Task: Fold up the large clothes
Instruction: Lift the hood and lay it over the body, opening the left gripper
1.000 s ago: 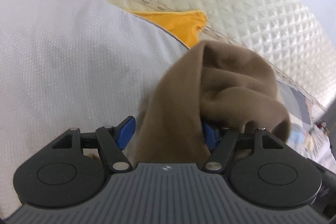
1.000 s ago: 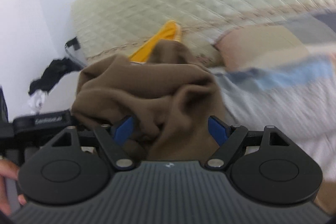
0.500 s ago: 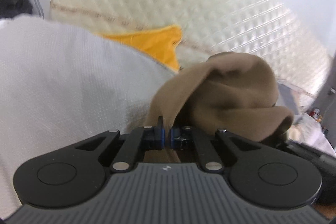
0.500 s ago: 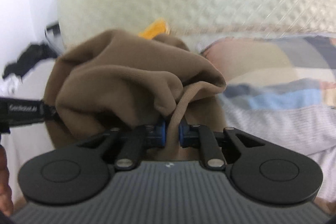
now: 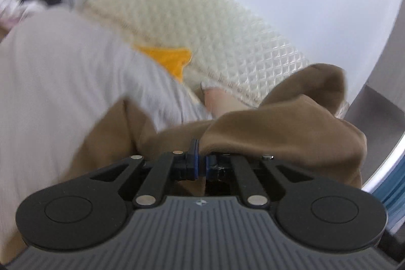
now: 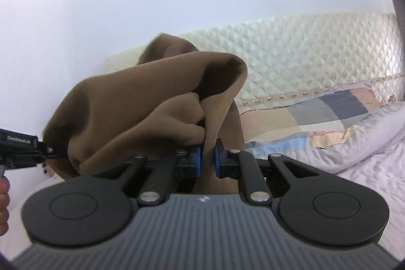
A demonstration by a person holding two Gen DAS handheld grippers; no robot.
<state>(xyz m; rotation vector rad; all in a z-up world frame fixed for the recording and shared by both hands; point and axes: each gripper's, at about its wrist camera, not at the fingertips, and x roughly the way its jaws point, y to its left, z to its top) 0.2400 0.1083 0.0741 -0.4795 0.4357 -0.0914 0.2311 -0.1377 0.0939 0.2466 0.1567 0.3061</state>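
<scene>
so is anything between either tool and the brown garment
Nothing visible. Both tools are shut directly on the brown garment: the left tool pinches a fold, and the right tool clamps a fold with cloth bunched over it.

Bedroom, quilted mattress (image 5: 202, 24), patchwork pillow (image 6: 316, 118)

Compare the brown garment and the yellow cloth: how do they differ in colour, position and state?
The brown garment is dull brown; the yellow cloth is bright yellow.
The brown garment is bunched and pinched by the left gripper and the right gripper; no gripper touches the yellow cloth.
The brown garment fills the foreground; only a corner of the yellow cloth shows, between the white cover and the quilted mattress.
Both are plain fabric without pattern.
</scene>
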